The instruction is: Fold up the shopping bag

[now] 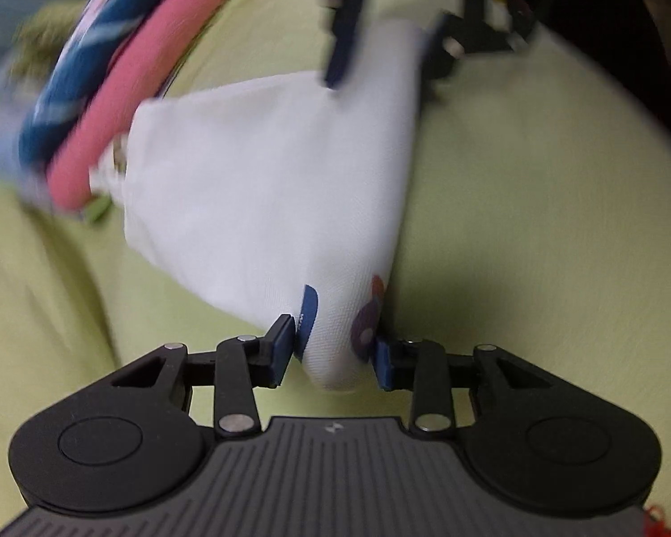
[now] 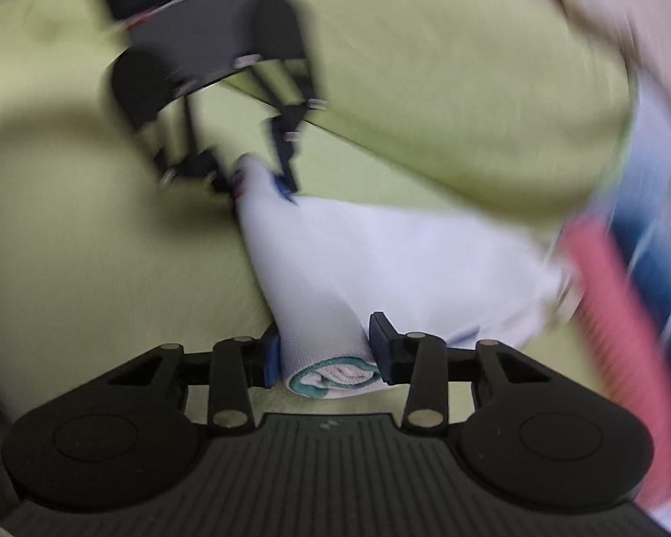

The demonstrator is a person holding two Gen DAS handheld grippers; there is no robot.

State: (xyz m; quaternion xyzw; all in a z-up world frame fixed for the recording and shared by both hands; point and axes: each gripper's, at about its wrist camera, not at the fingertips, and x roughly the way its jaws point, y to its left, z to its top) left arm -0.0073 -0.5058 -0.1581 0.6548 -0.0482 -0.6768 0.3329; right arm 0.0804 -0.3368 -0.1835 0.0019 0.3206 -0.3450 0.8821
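Note:
The white cloth shopping bag (image 1: 268,179) is stretched in the air between my two grippers, above a light green sheet (image 1: 537,201). My left gripper (image 1: 335,353) is shut on one bunched corner with blue and purple print. My right gripper (image 2: 324,353) is shut on the other corner, where a teal-edged hem shows. The bag (image 2: 380,250) spans toward the left gripper (image 2: 264,179) in the right wrist view. The right gripper (image 1: 380,53) shows at the top of the left wrist view. Both views are motion-blurred.
A pink padded handle (image 1: 147,80) and blue patterned fabric (image 1: 89,58) lie at the bag's far edge on the left; they also show in the right wrist view, pink (image 2: 626,335). The green sheet (image 2: 89,246) covers the surface all around.

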